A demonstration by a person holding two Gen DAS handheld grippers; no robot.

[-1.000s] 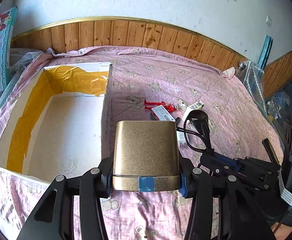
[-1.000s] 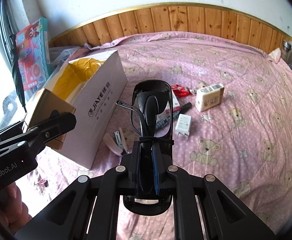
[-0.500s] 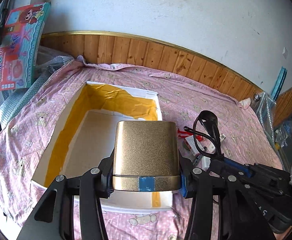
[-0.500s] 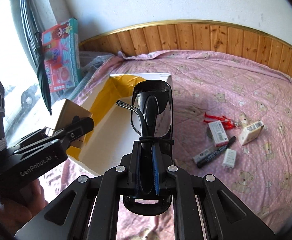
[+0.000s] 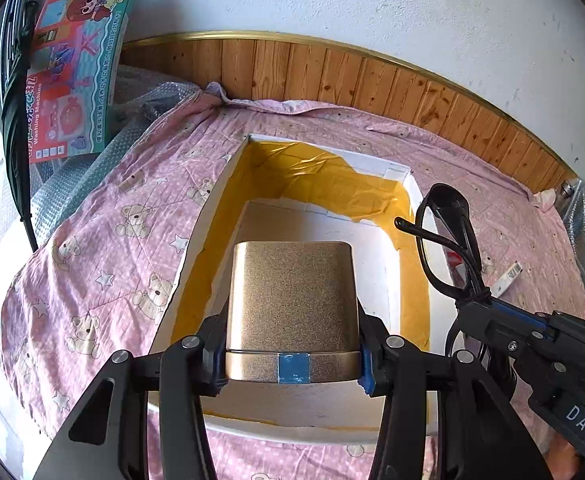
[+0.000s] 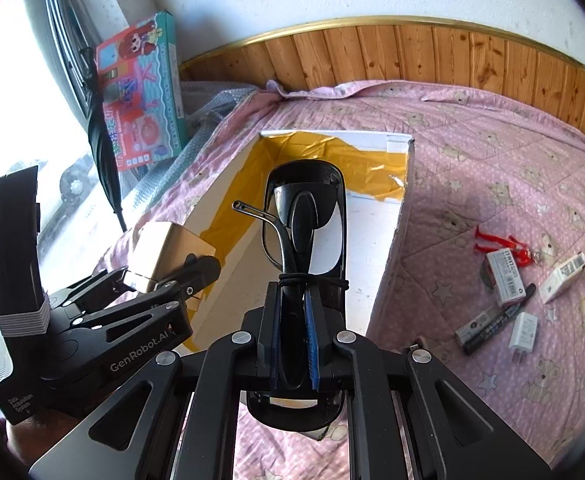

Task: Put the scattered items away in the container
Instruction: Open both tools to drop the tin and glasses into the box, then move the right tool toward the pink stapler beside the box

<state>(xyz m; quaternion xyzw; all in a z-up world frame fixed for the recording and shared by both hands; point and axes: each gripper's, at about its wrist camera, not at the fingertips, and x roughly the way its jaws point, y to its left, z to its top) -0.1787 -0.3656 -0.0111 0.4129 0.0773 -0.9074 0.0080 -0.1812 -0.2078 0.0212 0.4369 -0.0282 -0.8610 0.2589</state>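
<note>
The left tongs (image 5: 292, 356) were clamped on a gold tin (image 5: 292, 300), gripping it at its sides just above the seam with the blue tape patch, and held it over the open white box (image 5: 324, 428) lined with yellow tape, which sat on the bed's pink bear-print quilt (image 5: 104, 248). The right tongs (image 6: 294, 344) were closed on a pair of folded black glasses (image 6: 306, 216), pinched low on the frame with one temple arm sticking out to the side, poised above the box's near right part. Both loads hung above the box floor, not touching it. Well apart on the quilt to the right lay the items yet to be gathered: a red clip-like piece (image 6: 500, 244), small cartons (image 6: 504, 276), a black marker (image 6: 500, 328) and a white charger (image 6: 524, 332). The main risk, as I judged it, was height: released from there, the tin could land hard, tip or bounce against the wall, and the glasses could drop lens-first or catch their loose temple arm on the rim. With the two tongs close together over one opening, they could also knock each other, or the tin could come down on the glasses if both were let go at once.
</note>
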